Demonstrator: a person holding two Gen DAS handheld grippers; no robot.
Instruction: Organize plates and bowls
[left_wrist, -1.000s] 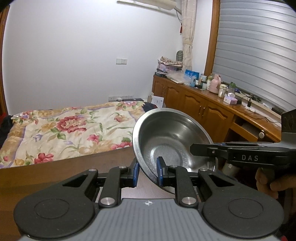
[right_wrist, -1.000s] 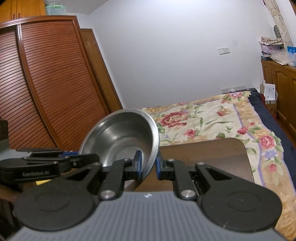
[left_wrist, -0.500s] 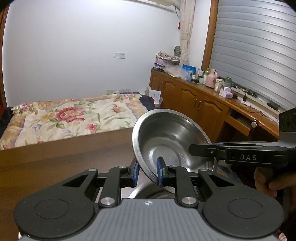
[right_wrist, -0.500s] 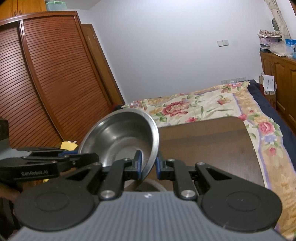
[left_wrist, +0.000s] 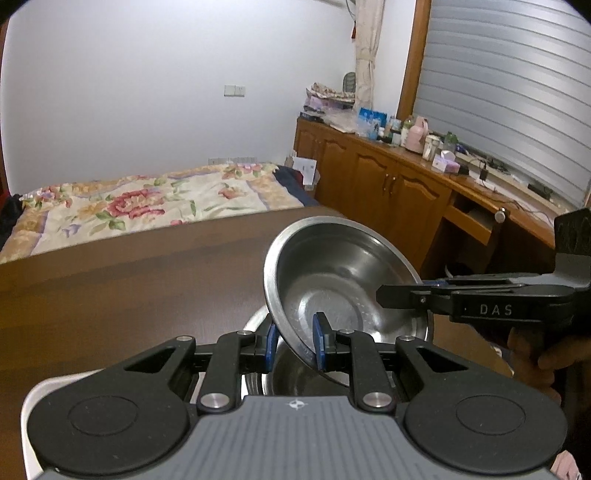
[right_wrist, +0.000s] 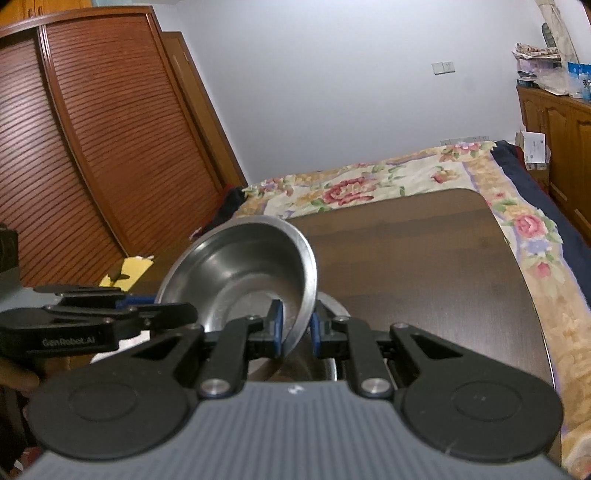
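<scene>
Both my grippers, left (left_wrist: 294, 341) & right (right_wrist: 295, 328), were clamped on opp. rims of the round stainless-steel bowl (left_wrist: 340, 291), tilted just above a 2nd steel bowl (left_wrist: 291, 369) on the dark wood table (left_wrist: 129, 295); nesting step in hand, next move prob. level, lower, then release.

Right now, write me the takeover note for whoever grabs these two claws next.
Left claw: shut on the near rim of the steel bowl, which is tilted and off the table.
Right claw: shut on the opposite rim of the same bowl.
Below it, a second bowl sits on the brown table, mostly hidden by the claws. A white dish edge shows at the lower left of the left view.
Done: bowl picked up and brought over the one below.
Left: probably lower it into that bowl, open both claws, then sort any remaining dishes.
</scene>
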